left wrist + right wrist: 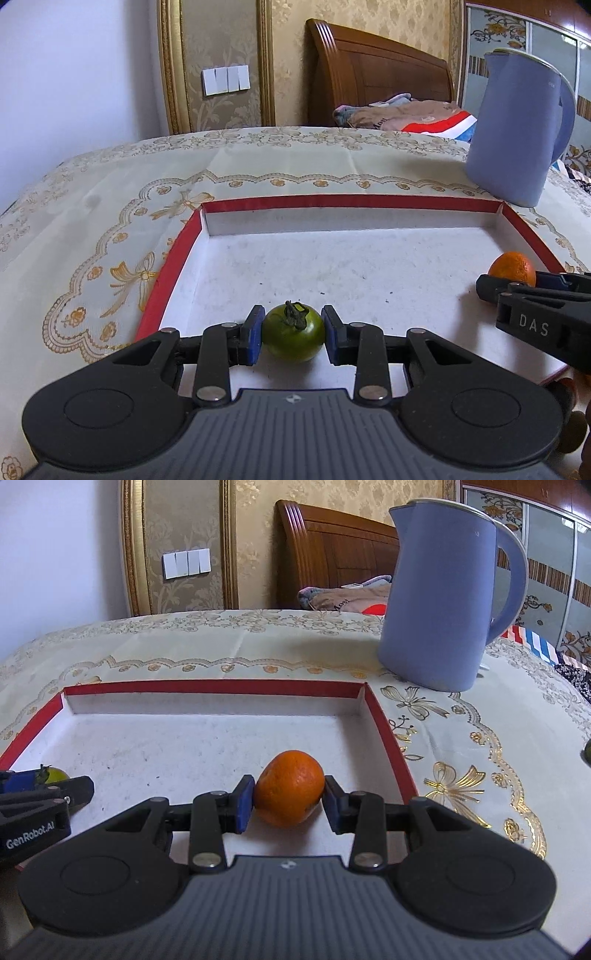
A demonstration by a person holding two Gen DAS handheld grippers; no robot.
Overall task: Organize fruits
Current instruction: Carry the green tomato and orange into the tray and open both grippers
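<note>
A shallow white tray with a red rim (pixel 354 201) (pixel 214 686) lies on the patterned tablecloth. My left gripper (pixel 293 338) is shut on a green tomato (pixel 293 338) with a dark stem, low over the tray's near left part. My right gripper (pixel 288 803) is shut on an orange tangerine (pixel 290 794) over the tray's near right part. The tangerine (pixel 511 267) and right gripper show at the right edge of the left wrist view. The tomato (pixel 55 774) peeks out behind the left gripper in the right wrist view.
A tall blue kettle (pixel 517 129) (pixel 443 602) stands on the cloth beyond the tray's far right corner. A wooden headboard (pixel 373 70) and folded bedding (pixel 406 116) are behind the table. A dark round thing (pixel 587 753) sits at the far right edge.
</note>
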